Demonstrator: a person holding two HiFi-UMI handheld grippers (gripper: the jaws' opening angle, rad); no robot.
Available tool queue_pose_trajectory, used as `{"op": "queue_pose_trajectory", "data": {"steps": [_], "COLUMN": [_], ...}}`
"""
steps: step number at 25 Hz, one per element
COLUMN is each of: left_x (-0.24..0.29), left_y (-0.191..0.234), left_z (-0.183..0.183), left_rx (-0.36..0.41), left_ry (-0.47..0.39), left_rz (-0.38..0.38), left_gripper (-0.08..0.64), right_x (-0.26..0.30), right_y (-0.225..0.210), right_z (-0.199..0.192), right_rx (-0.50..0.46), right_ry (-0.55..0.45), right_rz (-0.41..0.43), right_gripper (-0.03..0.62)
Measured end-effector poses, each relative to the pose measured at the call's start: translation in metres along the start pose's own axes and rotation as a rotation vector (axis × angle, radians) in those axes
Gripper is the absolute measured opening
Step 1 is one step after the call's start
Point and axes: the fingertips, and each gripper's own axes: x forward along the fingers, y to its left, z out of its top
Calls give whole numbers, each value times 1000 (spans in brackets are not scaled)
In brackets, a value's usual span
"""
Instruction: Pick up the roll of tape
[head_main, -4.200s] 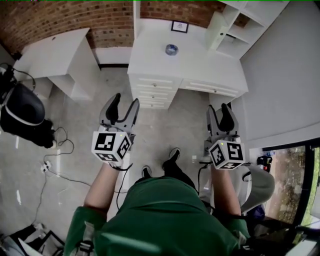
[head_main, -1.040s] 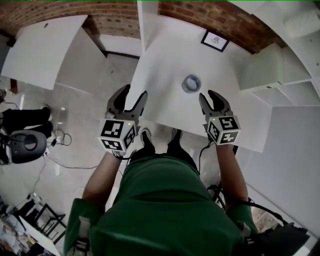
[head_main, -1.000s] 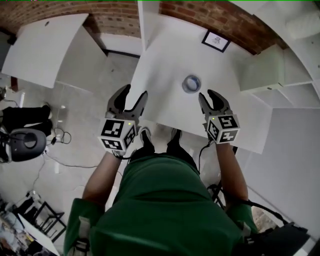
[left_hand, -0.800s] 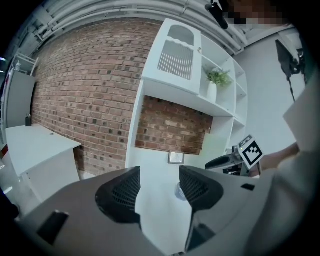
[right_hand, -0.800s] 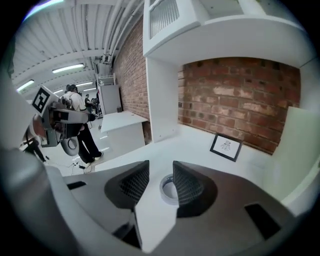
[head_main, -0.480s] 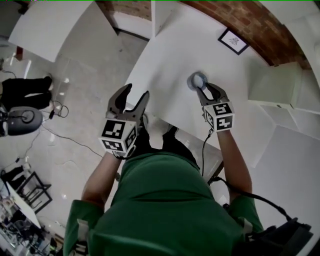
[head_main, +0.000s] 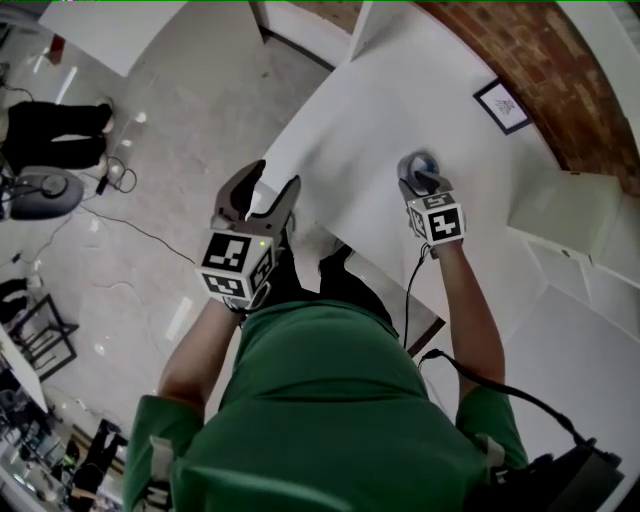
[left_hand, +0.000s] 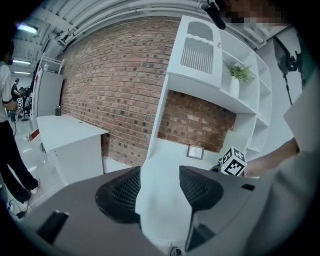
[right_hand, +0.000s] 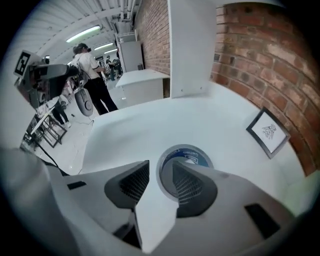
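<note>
The roll of tape (head_main: 420, 160) lies flat on the white desk (head_main: 370, 110); it is grey-rimmed with a blue label (right_hand: 186, 159). My right gripper (head_main: 421, 178) points steeply down at it with its jaws open. In the right gripper view, one fingertip (right_hand: 180, 172) hangs over the roll's hole and the other stands outside the near rim, so the rim wall lies between them, unpressed. My left gripper (head_main: 272, 183) hovers open and empty over the desk's near-left edge, well apart from the roll.
A small framed picture (head_main: 503, 105) leans at the desk's back by the brick wall (head_main: 560, 70). White shelving (head_main: 570, 215) stands to the right. Floor with cables (head_main: 130, 230) lies left of the desk. A person (right_hand: 91, 75) stands far off.
My right gripper has dropped forward and down from the desk's near edge onto the roll, tipping steeply. The left gripper has sunk a little. Jaws of both stay open.
</note>
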Motion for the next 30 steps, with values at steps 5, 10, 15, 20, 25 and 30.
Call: {"op": "queue_pose_trajectory", "data": {"steps": [5, 10, 15, 20, 25, 30], "left_x": [-9, -16, -21, -22, -24, -20], "left_y": [19, 38, 44, 41, 39, 26], "left_z": [-9, -6, 9, 25, 30, 40], "left_rx": [-34, -50, -38, -15, -8, 14], "left_ry": [-1, -11, -33, -49, -39, -46], "left_rz": [36, 64, 55, 29, 1, -35], "left_gripper": [255, 255, 253, 253, 253, 253], "right_x": [23, 36, 35, 29, 15, -8], "right_y": [-1, -3, 4, 11, 15, 16], "right_z": [-10, -15, -20, -6, 9, 29], "right_rx": [-69, -116, -125, -56, 104, 264], "right_ry": [112, 208, 284, 203, 79, -79], "right_rz": [-11, -34, -19, 2, 44, 96], "right_gripper": [157, 138, 107, 68, 69, 67]}}
